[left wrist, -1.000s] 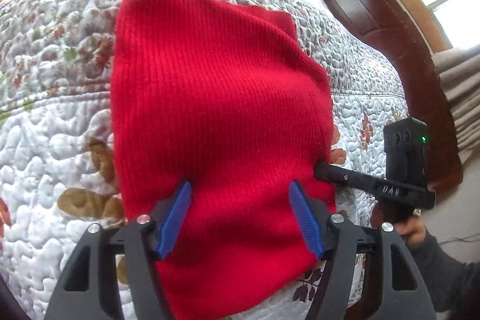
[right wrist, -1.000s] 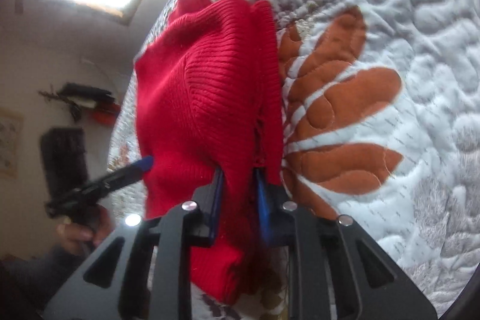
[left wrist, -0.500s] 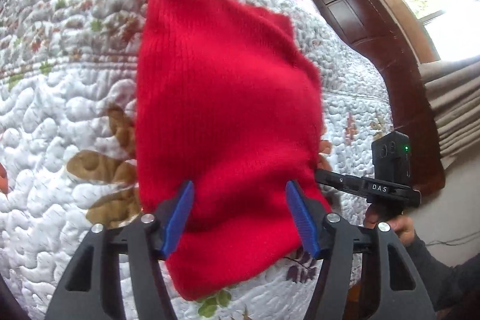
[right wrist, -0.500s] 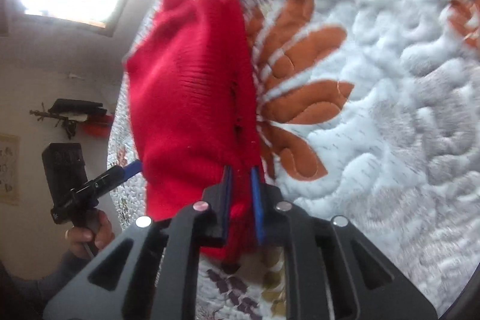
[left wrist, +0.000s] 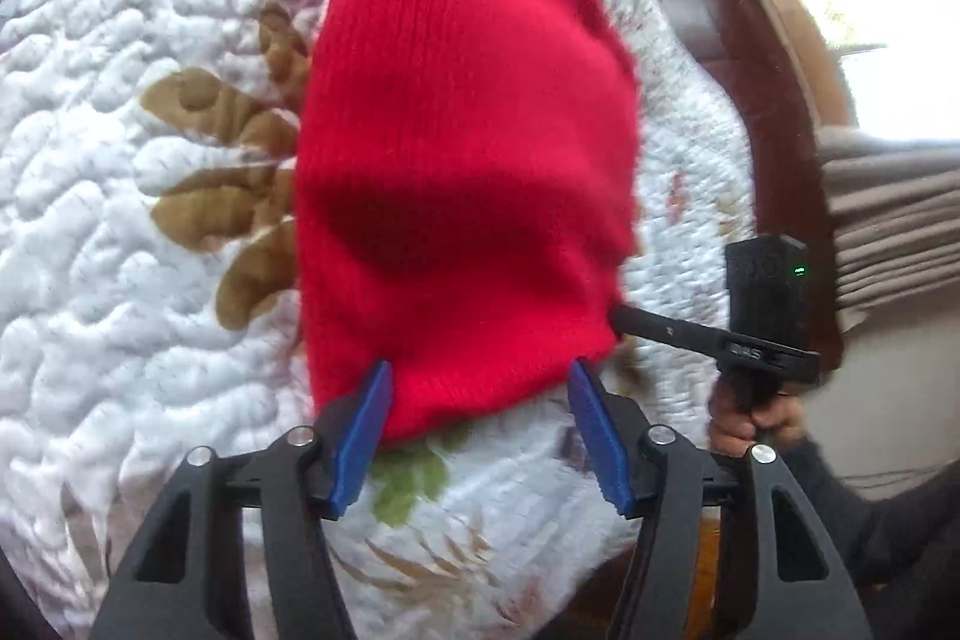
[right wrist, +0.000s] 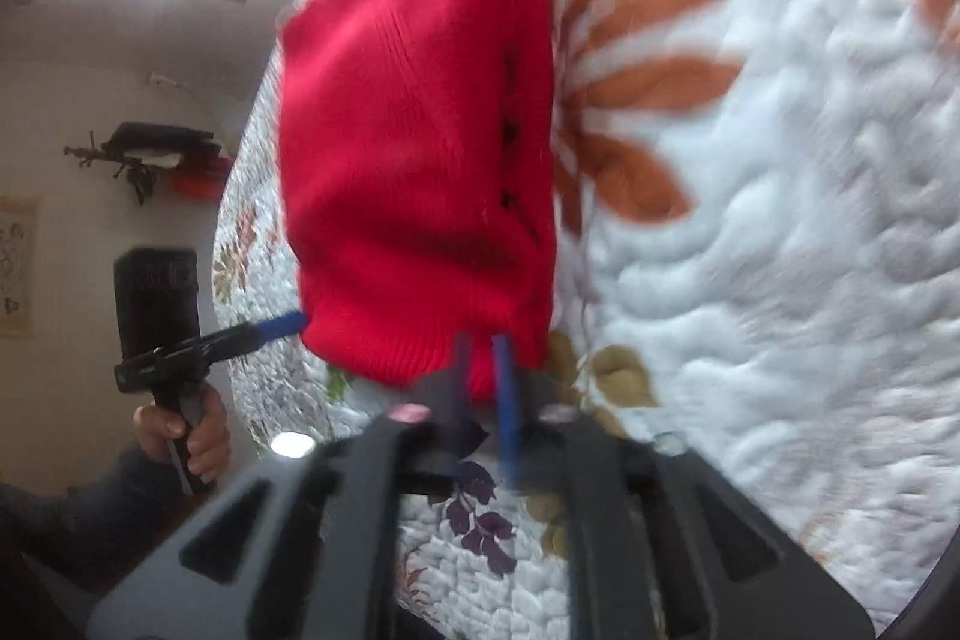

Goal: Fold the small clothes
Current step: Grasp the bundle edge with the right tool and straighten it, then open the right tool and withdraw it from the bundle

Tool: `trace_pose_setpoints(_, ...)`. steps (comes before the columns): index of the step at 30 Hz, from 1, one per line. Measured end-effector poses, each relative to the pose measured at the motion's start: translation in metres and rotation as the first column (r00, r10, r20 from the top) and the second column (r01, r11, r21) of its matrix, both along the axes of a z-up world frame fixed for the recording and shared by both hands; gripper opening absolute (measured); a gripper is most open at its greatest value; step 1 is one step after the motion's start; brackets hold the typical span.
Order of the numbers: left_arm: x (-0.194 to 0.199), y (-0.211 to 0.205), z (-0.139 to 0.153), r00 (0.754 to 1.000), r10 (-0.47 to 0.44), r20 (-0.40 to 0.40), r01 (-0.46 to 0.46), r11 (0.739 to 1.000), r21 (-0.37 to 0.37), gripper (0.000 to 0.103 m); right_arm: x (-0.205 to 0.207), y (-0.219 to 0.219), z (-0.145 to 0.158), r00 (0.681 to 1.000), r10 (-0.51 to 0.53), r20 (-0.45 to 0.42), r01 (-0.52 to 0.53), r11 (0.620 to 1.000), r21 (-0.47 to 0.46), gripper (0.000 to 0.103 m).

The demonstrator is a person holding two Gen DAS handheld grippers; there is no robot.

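Home bedroom: bed under floral quilted bedspread [left wrist: 120,244]; dark wooden door [left wrist: 738,58], curtain [left wrist: 888,220] and bright window [left wrist: 870,22] beside bed; wall rack [right wrist: 150,154] beyond it.

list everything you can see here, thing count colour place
knit garment: 1, red, on the quilt, near edge between the left tongs' fingers
quilt: 1, white with brown and orange leaf prints, covering the bed
door: 1, dark brown wood, behind the bed
curtain: 1, beige, beside the window
window: 1, bright, far right
left tongs: 1, black with blue pads, open
right tongs: 1, black with blue pads, shut on the garment's corner
hand: 1, gripping the right tongs' handle
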State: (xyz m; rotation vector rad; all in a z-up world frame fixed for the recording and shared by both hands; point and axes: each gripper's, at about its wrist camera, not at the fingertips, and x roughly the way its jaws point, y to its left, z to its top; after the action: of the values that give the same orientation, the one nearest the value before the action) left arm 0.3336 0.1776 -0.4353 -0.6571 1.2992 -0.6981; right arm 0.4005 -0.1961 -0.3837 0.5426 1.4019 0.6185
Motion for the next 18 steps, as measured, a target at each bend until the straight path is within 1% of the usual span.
trace_pose_setpoints(1,-0.002,0.010,0.007,1.000,0.021,0.004,-0.021,1.000,-0.019,0.075,0.002,-0.005,0.007,1.000,-0.010,0.015,0.010,1.000,0.004,0.047)
trace_pose_setpoints(2,-0.003,0.020,0.010,0.999,0.043,0.002,-0.043,0.999,-0.024,0.081,0.005,-0.011,0.014,0.999,-0.021,0.034,0.021,1.000,0.009,0.070)
trace_pose_setpoints(3,-0.002,0.026,0.010,0.998,0.057,-0.004,-0.057,0.998,-0.026,0.085,0.012,-0.016,0.020,0.998,-0.029,0.052,0.029,0.999,0.015,0.085)
trace_pose_setpoints(4,0.000,0.037,0.006,0.997,0.073,-0.023,-0.074,0.997,-0.021,0.086,0.024,-0.020,0.025,0.997,-0.035,0.070,0.033,0.999,0.022,0.089)
trace_pose_setpoints(6,0.006,0.047,-0.007,0.994,0.078,-0.072,-0.079,0.997,-0.011,0.087,0.048,-0.026,0.024,0.997,-0.032,0.068,0.029,0.999,0.042,0.090)
trace_pose_setpoints(7,0.011,0.050,-0.017,0.992,0.064,-0.110,-0.067,0.997,-0.030,0.087,0.065,-0.028,0.020,0.998,-0.029,0.055,0.025,0.997,0.072,0.090)
trace_pose_setpoints(8,0.016,0.052,-0.025,0.990,0.051,-0.129,-0.057,0.998,-0.042,0.087,0.073,-0.027,0.012,0.998,-0.027,0.049,0.022,0.996,0.089,0.090)
trace_pose_setpoints(10,0.022,0.051,-0.035,0.991,0.022,-0.130,-0.030,0.998,-0.062,0.087,0.096,-0.022,0.001,0.999,-0.012,0.033,0.009,0.993,0.115,0.090)
trace_pose_setpoints(11,0.026,0.050,-0.039,0.991,0.005,-0.132,-0.017,0.996,-0.084,0.087,0.100,-0.029,-0.005,1.000,-0.002,0.029,-0.002,0.992,0.126,0.090)
trace_pose_setpoints(12,0.028,0.050,-0.044,0.991,-0.011,-0.134,-0.004,0.994,-0.109,0.087,0.110,-0.025,-0.009,1.000,0.016,0.026,-0.020,0.990,0.139,0.090)
trace_pose_setpoints(13,0.030,0.047,-0.049,0.990,-0.032,-0.137,0.012,0.989,-0.146,0.087,0.118,-0.037,-0.008,0.999,0.026,0.026,-0.029,0.989,0.145,0.090)
trace_pose_setpoints(15,0.033,0.041,-0.056,0.989,-0.061,-0.135,0.034,0.981,-0.190,0.087,0.129,-0.032,-0.012,0.999,0.044,0.019,-0.047,0.986,0.158,0.090)
trace_pose_setpoints(18,0.039,0.032,-0.063,0.988,-0.101,-0.116,0.065,0.957,-0.284,0.087,0.141,-0.029,-0.022,0.997,0.071,0.023,-0.074,0.982,0.177,0.091)
